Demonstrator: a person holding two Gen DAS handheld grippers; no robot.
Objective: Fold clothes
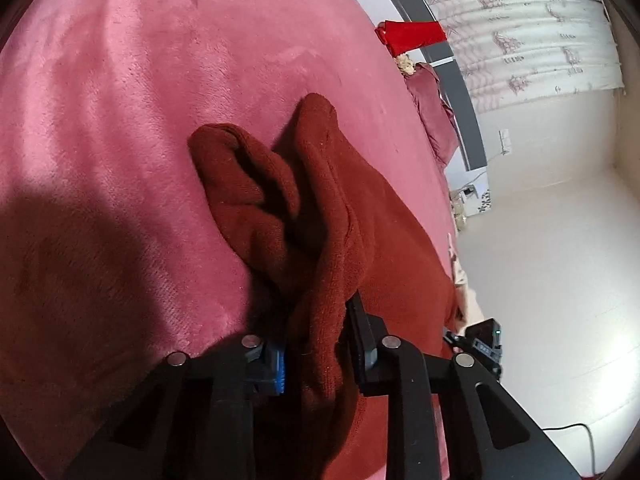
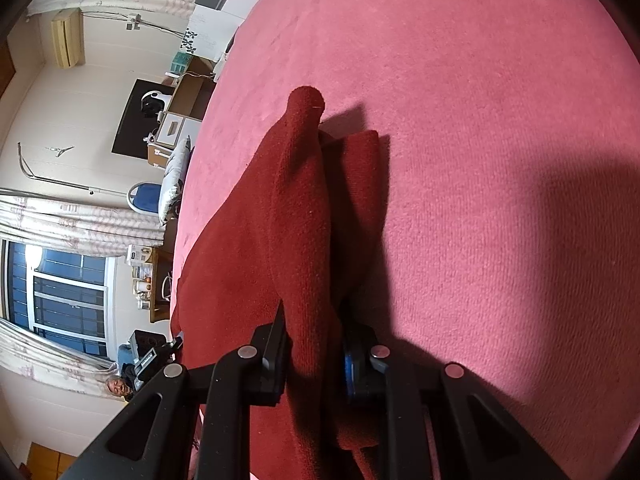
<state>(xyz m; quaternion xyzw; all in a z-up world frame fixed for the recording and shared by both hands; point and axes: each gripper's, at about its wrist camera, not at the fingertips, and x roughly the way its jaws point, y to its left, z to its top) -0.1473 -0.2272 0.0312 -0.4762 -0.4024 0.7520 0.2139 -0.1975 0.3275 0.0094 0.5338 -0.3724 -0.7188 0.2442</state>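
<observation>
One dark red knit garment (image 1: 288,208) lies bunched on the pink plush bed cover (image 1: 120,120), and both grippers have hold of it. The left gripper (image 1: 316,344) has its jaws clenched on a gathered fold of the knit, the cloth squeezed between them. The right gripper (image 2: 314,344) likewise has its jaws pinched on another thick fold, which rises ahead of it to a rounded tip. In the left view, one bright red cloth (image 1: 412,36) lies at the far edge of the bed. No brand, label or readable writing shows on anything here.
</observation>
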